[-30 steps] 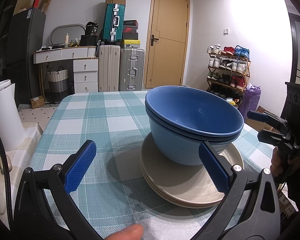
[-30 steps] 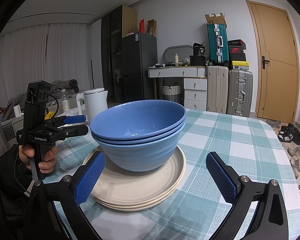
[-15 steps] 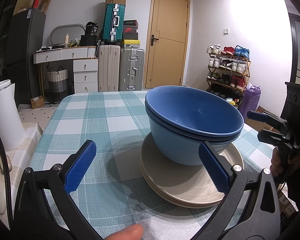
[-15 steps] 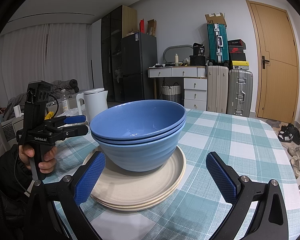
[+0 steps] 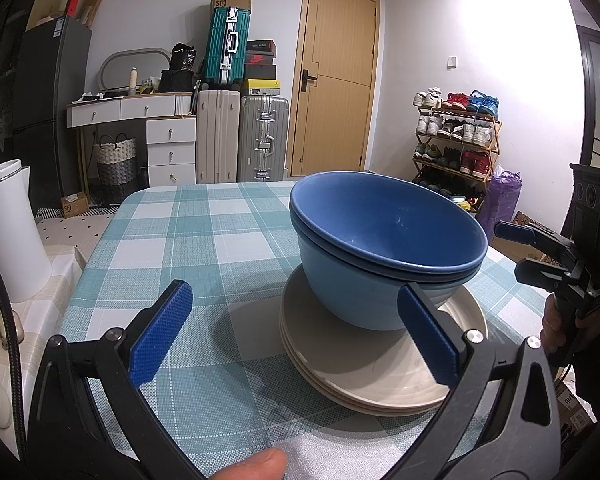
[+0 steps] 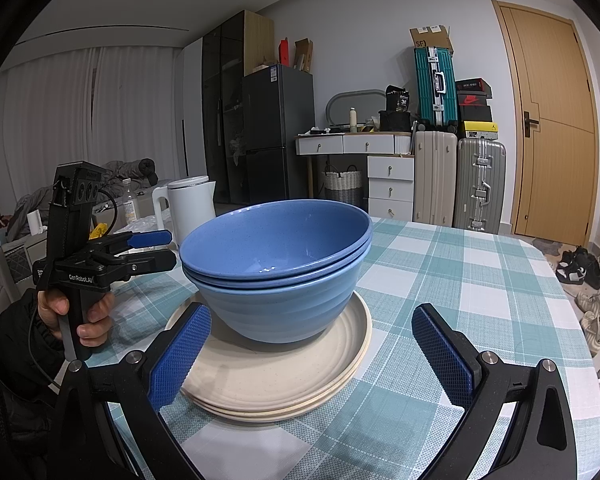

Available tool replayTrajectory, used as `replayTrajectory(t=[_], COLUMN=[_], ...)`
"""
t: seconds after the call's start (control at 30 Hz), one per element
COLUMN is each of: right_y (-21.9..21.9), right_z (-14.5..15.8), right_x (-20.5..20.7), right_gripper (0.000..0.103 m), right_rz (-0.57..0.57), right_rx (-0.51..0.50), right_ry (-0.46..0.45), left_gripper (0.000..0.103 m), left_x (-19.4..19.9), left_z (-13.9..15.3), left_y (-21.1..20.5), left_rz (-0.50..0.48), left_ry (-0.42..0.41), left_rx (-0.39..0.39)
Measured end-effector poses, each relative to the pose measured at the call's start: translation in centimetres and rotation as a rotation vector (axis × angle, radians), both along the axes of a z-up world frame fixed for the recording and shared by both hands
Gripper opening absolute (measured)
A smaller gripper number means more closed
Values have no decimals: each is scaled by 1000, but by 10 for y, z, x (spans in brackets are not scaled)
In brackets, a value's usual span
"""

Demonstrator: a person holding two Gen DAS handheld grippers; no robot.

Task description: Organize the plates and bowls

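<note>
Teal-and-white checked cloth is covering the counter (image 5: pixel 188 240), which is carrying everything. Near its middle a stack of cream plates (image 6: pixel 284 376) is lying flat, and blue bowls (image 6: pixel 276 256) are nesting one inside another and sitting upright on the top plate. A white kettle (image 6: pixel 190 204) is standing beyond the bowls, off the checked cloth, on the left gripper's side. The left gripper (image 5: pixel 296 336) is hovering low beside the plates with its blue-padded fingers (image 5: pixel 160 332) spread wide, gripping nothing; the bowls are showing just past its right finger. The right gripper (image 6: pixel 312 356) is facing the stack from the opposite side, its fingers likewise spread wide and gripping nothing, the plates' near edge lying between them.
</note>
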State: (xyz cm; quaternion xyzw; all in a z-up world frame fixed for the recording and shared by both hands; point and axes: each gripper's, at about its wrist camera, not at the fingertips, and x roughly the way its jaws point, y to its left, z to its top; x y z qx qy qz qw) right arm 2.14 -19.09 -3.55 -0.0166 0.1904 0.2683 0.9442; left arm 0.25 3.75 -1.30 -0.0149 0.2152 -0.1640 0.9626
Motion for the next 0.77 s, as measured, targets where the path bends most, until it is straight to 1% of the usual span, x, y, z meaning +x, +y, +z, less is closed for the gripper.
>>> replayTrajectory(t=[0.77], right_y=[0], right_z=[0], right_x=[0], right_gripper=[103], right_rz=[1], right_rx=[1], right_ry=[0], left_gripper=[102], left_x=[3], left_z=[-3], left_y=[-3], left_rz=[-8], left_ry=[-7], left_rx=[5])
